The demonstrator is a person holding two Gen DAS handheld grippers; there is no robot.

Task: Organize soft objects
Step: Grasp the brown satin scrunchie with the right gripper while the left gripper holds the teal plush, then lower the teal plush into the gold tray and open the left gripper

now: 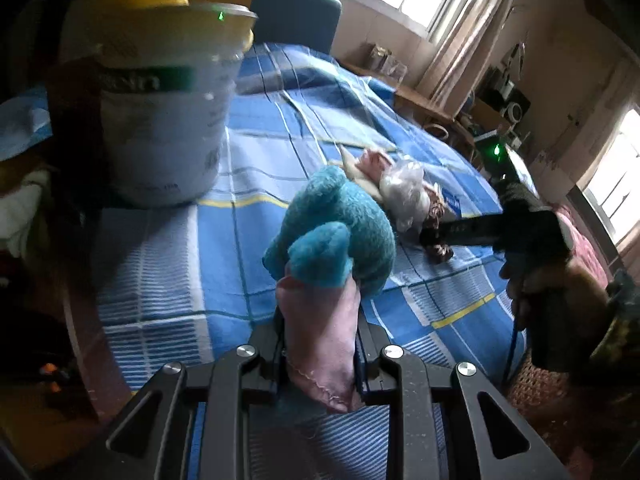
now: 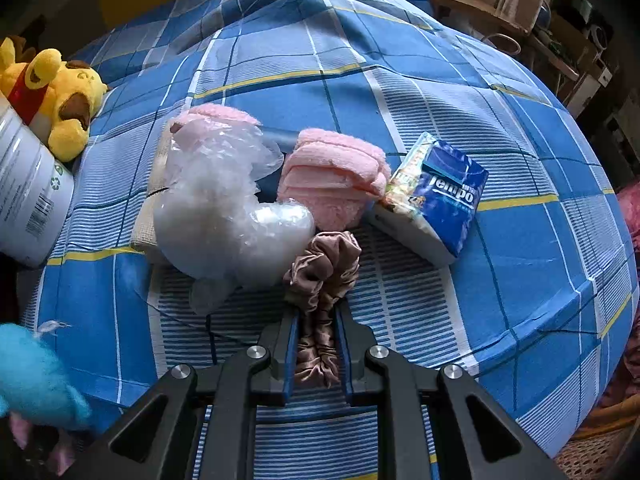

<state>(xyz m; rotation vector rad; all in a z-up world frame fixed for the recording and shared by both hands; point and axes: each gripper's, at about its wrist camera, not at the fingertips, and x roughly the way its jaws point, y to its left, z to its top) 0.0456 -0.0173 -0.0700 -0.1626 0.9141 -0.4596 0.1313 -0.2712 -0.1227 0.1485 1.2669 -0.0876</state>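
Left gripper (image 1: 320, 316) clamped, angled down; right gripper (image 2: 318, 332) clamped, pointing steeply down.

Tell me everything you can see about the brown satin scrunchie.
The brown satin scrunchie is a shiny, tightly gathered fabric loop. The right gripper is shut on its near part, squeezing it narrow; the far end bunches out on the blue checked bedsheet, beside the crumpled clear plastic bag and below the folded pink towel.

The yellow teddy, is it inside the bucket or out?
In. The yellow teddy pokes out of the bucket's open top, not lying on the bedspread.
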